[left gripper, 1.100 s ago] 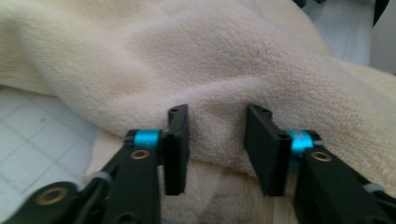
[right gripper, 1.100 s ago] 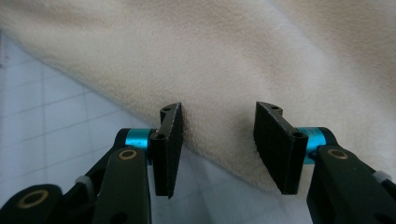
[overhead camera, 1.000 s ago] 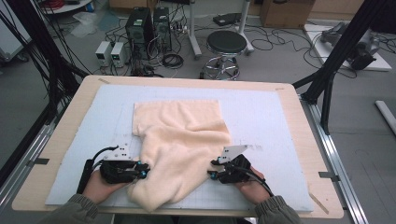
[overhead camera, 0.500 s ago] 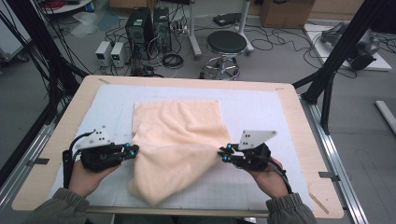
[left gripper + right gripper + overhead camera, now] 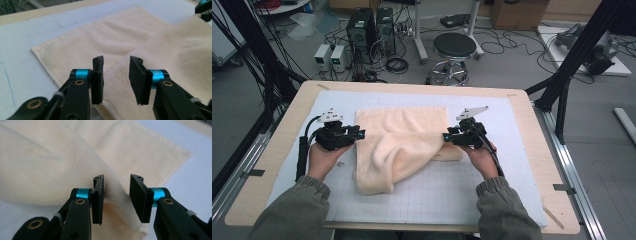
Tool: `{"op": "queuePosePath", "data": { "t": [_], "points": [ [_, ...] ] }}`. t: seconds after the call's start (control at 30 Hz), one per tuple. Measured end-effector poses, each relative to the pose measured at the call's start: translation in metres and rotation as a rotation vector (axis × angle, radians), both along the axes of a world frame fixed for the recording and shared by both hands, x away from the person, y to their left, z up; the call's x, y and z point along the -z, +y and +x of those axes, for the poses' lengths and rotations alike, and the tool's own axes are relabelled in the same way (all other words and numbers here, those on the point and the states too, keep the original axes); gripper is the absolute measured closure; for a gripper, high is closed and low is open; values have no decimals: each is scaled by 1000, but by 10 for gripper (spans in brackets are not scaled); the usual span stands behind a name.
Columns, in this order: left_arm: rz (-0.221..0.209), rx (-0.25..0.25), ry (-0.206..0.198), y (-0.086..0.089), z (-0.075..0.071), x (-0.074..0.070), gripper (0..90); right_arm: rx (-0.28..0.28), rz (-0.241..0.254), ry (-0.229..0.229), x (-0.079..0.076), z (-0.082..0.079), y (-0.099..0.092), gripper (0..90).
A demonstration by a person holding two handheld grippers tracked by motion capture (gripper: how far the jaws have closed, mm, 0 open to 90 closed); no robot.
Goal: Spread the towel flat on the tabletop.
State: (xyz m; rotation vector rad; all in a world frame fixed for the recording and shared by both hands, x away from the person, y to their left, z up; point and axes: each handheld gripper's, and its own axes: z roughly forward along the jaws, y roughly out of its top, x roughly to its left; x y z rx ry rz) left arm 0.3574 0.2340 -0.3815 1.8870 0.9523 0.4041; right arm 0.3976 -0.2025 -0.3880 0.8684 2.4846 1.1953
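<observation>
Around the work, past the top edge of the table (image 5: 272, 165) in the high view, the floor carries two black computer towers (image 5: 372, 25), two small pale boxes (image 5: 331, 56), a round black stool (image 5: 454, 46) and loose cables; black frame posts stand at the far left and upper right. Nothing lies on the white gridded mat (image 5: 437, 195) to block either tool.

At the centre of that frame the cream towel (image 5: 404, 137) lies on the mat, its near half folded over the far half in a slack, bulging flap, with one corner hanging down toward the lower middle.

Both forearms in olive sleeves enter from the bottom. The left hand (image 5: 323, 159) holds the left gripper (image 5: 360, 135) level, pointing toward the frame's centre at the towel's left edge. In the left gripper view its jaws have just been opening and stand apart, the folded edge lying below and between them, no pad pressing on it. The right hand (image 5: 479, 157) holds the right gripper (image 5: 445, 137) pointing inward at the right edge. In the right gripper view its jaws have likewise just been opening and stand spread, with the fold's bulge just beside one pad; the cloth is not pinched.
</observation>
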Motion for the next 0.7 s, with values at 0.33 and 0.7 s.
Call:
{"op": "queuePosePath", "data": {
  "t": [0.33,0.7],
  "points": [
    [-41,241,5,-15,-77,8,497,-158,27,-104,-13,-69,0,564],
    [161,403,28,-71,-92,44,485,-221,-15,-103,34,-80,26,492]
  ]
}}
